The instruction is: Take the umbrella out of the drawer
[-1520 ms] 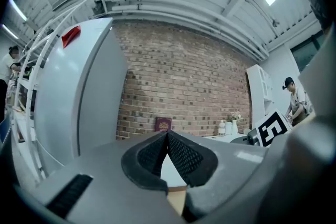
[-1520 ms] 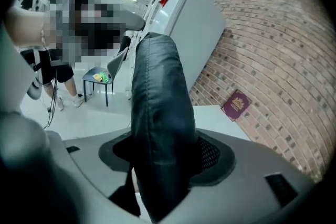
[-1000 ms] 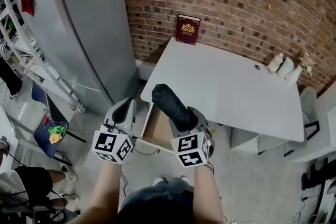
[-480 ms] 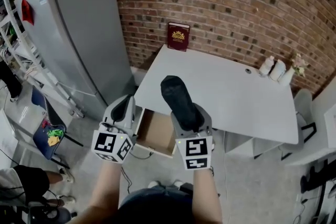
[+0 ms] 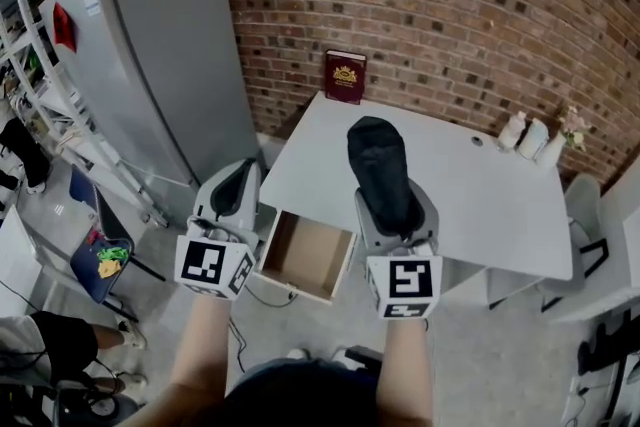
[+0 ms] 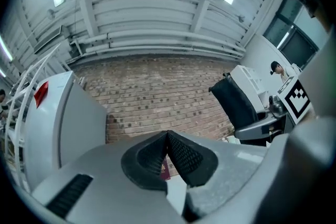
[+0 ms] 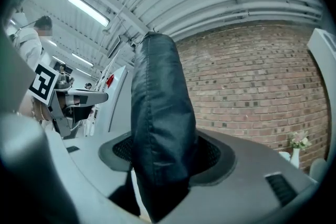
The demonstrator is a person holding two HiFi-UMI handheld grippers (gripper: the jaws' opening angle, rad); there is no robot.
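Head view: folded black umbrella (image 5: 378,165) out of the open drawer (image 5: 305,260), above the desk (image 5: 490,205), clamped in right gripper (image 5: 395,207); left gripper (image 5: 238,180) beside the drawer.
Left gripper view: jaws closed together, empty.
Right gripper view: pads pressing the fabric sleeve; probably light, soft over a stiff core, slippery; mid-body hold advisable.

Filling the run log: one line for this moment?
right gripper: shut on black folded fabric umbrella | left gripper: shut, empty | brown-lined desk drawer: open
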